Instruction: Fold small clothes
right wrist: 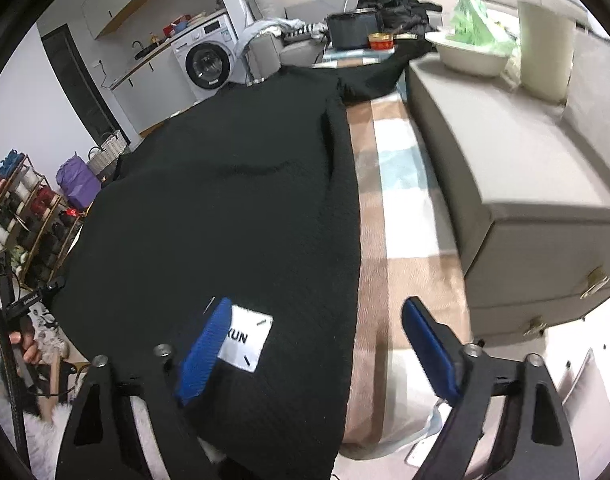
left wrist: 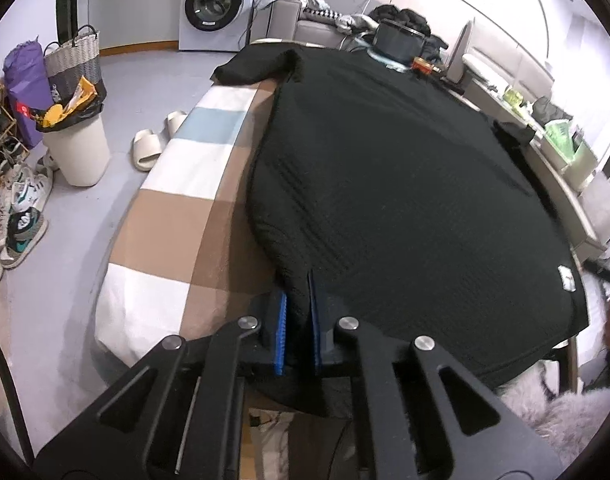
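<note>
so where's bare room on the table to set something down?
Checked cloth strips either side of the black garment: floor-side edge and beside the grey cabinet. Far end is crowded: dark pot, red tin.

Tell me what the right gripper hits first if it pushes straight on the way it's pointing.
Most likely the black garment: the right gripper stands open over its hem edge, one finger by the white label, the other over the checked cloth.

Garment [left wrist: 385, 184] lies spread on my table [left wrist: 177, 216] | washing machine [left wrist: 217, 4] behind its far end | bin [left wrist: 79, 148] and slippers [left wrist: 153, 144] on floor left of table | cabinet [right wrist: 517, 176] just right of table, bowl [right wrist: 469, 56] on it
</note>
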`<state>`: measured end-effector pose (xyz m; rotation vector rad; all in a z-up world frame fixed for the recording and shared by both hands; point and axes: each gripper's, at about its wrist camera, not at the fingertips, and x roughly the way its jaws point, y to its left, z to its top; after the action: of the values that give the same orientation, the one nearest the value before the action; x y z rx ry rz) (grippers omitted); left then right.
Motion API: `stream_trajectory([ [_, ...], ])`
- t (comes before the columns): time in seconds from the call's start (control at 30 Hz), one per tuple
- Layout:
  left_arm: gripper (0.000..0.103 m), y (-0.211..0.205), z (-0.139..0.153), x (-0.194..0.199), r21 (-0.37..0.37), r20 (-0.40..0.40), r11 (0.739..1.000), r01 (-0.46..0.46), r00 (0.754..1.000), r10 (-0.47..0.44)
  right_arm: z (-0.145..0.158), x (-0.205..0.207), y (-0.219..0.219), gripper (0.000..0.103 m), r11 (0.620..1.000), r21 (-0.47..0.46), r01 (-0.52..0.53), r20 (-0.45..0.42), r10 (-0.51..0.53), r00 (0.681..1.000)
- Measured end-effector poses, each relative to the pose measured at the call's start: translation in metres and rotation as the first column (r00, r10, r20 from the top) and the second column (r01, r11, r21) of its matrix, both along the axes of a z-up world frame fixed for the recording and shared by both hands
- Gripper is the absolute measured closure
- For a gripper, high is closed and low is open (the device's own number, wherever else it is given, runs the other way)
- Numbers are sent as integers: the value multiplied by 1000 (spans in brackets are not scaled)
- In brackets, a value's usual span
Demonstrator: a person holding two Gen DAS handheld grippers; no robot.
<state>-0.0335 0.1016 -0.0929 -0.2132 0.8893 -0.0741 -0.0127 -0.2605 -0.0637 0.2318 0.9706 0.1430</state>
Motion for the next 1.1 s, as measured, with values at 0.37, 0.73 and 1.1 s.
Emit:
stream_trajectory([
  [0.37,97,-2,20,-15,-29,67,1000,10,998,-8,-15,-2,2,90,1000,6,-6,-28,6,1000],
  [0.73,97,-4,29,-24,-45,95,998,41,995,-37,9,-9,-16,100,997,71,31,64,-36,997],
  [1.1,97,-4,57,-21,-98,197,994,47,980,-27,33,-1,-21,100,978,197,64,229,-110,967],
])
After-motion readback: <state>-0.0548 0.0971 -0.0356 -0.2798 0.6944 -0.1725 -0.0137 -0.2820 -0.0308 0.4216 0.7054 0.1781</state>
